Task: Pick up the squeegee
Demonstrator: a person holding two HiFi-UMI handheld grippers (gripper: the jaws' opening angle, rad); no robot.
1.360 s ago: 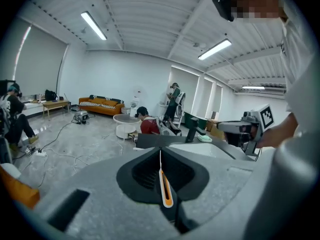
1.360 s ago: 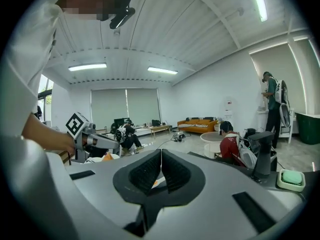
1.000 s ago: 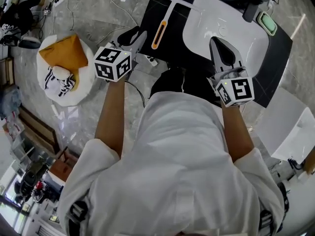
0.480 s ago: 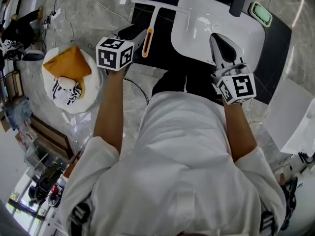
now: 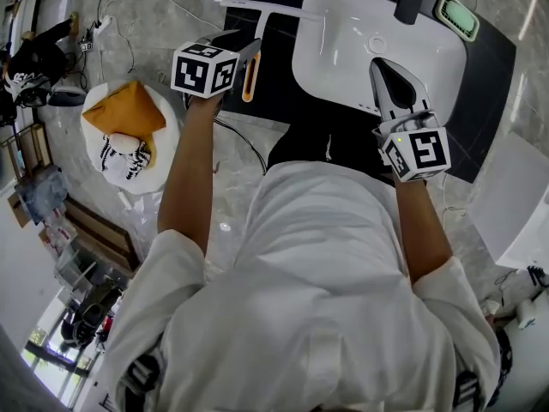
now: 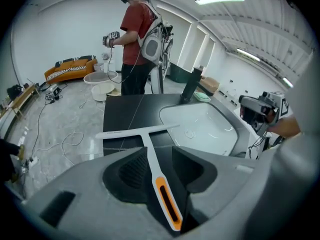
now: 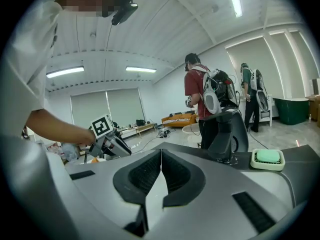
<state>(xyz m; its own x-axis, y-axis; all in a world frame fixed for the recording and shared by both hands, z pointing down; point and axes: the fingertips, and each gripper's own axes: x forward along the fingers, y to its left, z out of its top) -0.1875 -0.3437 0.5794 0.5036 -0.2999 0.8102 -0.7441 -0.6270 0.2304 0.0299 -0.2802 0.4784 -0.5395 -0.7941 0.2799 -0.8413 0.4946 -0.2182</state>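
Left gripper (image 5: 244, 48): 2 jaws spread wide, and they have just been opening. In the left gripper view the squeegee (image 6: 150, 158) runs up through the gap between them, with its orange grip nearest the camera. Neither pad presses on it. I cannot tell whether the tips are down at the handle's level.

Right gripper (image 7: 161, 151): jaws together at the tips, nothing between them. From the head view it hangs over the near edge of the white sink (image 5: 343, 45), well apart from the left one.

Squeegee: 1 white T-shaped piece, flat on the black counter (image 5: 279, 67), just left of the sink. The blade lies crosswise at the far end and the stem points back toward me.

Past the sink, a black faucet (image 7: 227, 131) stands upright, with a green soap dish (image 7: 267, 158) just beside it on the counter.
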